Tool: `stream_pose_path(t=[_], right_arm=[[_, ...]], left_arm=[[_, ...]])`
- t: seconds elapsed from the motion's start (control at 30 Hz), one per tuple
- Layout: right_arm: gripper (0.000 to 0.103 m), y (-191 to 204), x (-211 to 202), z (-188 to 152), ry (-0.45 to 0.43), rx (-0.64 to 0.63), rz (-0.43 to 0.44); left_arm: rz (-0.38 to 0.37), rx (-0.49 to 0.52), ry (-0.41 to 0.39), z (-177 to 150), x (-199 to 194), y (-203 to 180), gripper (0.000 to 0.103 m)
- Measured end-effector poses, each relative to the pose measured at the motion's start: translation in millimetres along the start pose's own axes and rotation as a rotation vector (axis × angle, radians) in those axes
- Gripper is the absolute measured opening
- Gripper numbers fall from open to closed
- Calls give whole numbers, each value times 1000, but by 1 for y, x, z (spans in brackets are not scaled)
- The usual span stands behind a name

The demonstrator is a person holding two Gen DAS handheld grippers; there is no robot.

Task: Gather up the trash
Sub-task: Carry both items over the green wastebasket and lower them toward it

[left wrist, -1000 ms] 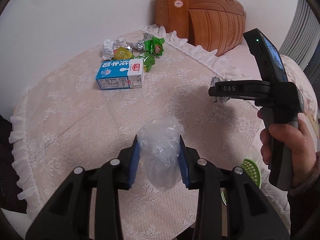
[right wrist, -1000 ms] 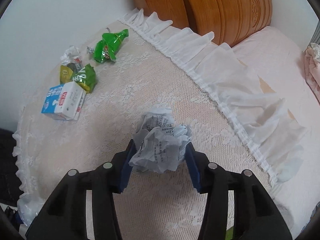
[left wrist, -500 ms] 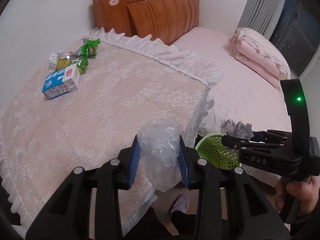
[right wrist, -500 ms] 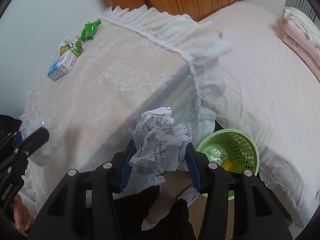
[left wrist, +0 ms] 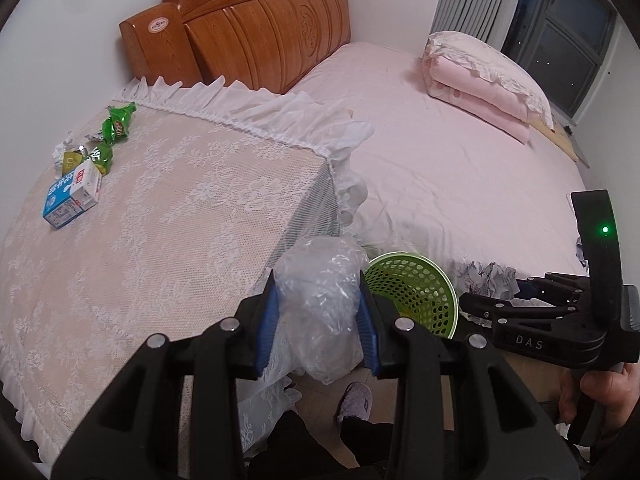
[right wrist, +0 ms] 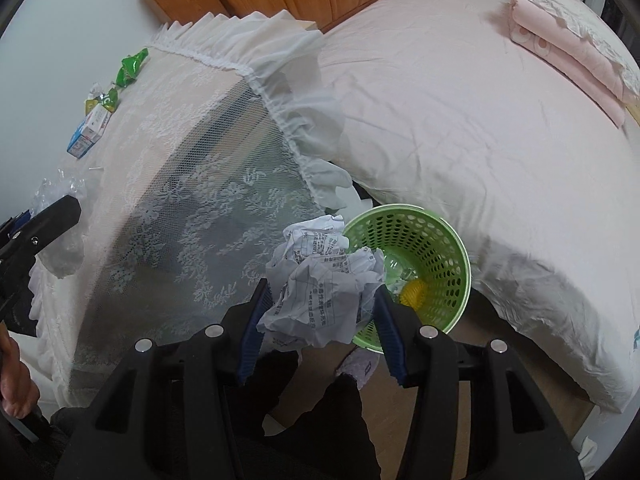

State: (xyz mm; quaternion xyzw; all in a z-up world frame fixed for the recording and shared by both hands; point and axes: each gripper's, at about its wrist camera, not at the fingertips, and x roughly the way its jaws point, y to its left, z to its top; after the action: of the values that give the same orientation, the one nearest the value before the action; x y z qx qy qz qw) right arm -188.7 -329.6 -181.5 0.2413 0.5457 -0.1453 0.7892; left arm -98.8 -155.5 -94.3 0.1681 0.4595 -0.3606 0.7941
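My left gripper (left wrist: pixel 318 312) is shut on a crumpled clear plastic bag (left wrist: pixel 320 300), held past the table's edge, just left of a green perforated bin (left wrist: pixel 420 300) on the floor. My right gripper (right wrist: pixel 320 304) is shut on a crumpled printed paper ball (right wrist: pixel 320 284), held just left of the bin's rim (right wrist: pixel 440 224). The bin holds a yellow item (right wrist: pixel 414 292) and clear plastic. The right gripper with the paper ball also shows in the left wrist view (left wrist: pixel 492 284). A blue-white milk carton (left wrist: pixel 72 194), green wrappers (left wrist: pixel 118 126) and foil scraps lie on the far left of the lace-covered table (left wrist: pixel 180 220).
A bed with a pink sheet (left wrist: pixel 460 168), folded pink quilt (left wrist: pixel 480 84) and wooden headboard (left wrist: pixel 260 28) stands right of the table. The bin sits in the narrow gap between table and bed. My legs and a slipper (left wrist: pixel 356 400) are below the grippers.
Both grippers have swung right and away from the table top, carrying the bag and the paper ball; they now hang by the green bin, closer to it than half a second ago.
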Motion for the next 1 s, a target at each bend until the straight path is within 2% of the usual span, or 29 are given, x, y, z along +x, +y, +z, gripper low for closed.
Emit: stream_pose_path(t=[0.4, 1.0], right_arm=[[52, -47, -6, -20, 11, 40, -31], [52, -97, -26, -36, -21, 109, -82]], left_arm=[[-21, 50, 5, -2, 4, -46, 35], [-172, 246, 80, 11, 53, -143, 35]])
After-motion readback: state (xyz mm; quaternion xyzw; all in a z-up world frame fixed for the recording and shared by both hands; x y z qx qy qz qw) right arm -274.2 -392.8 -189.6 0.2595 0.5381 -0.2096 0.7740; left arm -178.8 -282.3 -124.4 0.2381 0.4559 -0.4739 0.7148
